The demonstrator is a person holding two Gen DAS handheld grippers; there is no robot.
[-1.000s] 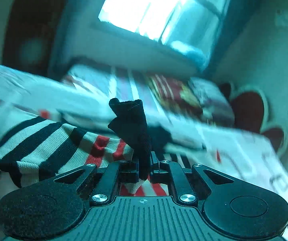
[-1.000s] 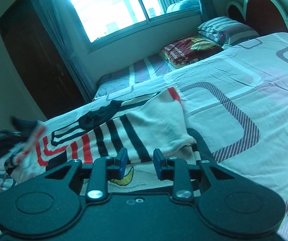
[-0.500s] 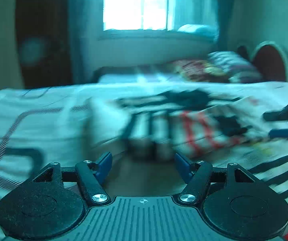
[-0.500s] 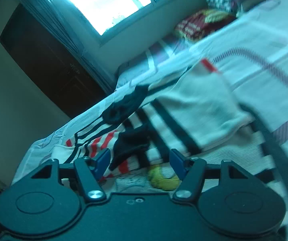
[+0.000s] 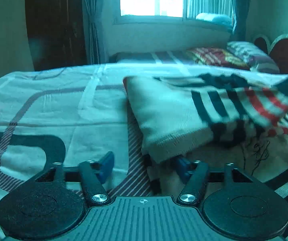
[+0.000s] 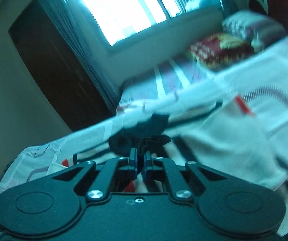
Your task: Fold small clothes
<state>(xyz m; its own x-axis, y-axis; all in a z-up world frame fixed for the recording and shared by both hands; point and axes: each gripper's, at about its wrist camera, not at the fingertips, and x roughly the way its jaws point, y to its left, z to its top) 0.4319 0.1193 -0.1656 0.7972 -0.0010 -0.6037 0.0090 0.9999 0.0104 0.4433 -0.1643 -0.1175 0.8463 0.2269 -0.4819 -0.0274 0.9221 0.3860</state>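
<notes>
A white knitted sweater [image 5: 176,108] with black and red stripes lies folded over on the bed; it also shows in the right wrist view [image 6: 228,146]. My left gripper [image 5: 144,164] is open and empty at the sweater's near white hem, with the hem hanging over its right finger. My right gripper [image 6: 140,158] is shut on the sweater's black collar or cuff [image 6: 154,140], a dark bunch of cloth just above the fingertips. That view is blurred.
The bed sheet [image 5: 43,104] is white with grey and maroon looped lines. Pillows [image 5: 250,55] and a folded red blanket [image 5: 212,57] lie at the head, by the red headboard [image 5: 284,54]. A window, curtains and a dark wardrobe [image 5: 53,20] stand behind.
My left gripper let go of the black cloth, opened and swung to the sweater's white hem. My right gripper opened, moved to the black cloth and shut on it.
</notes>
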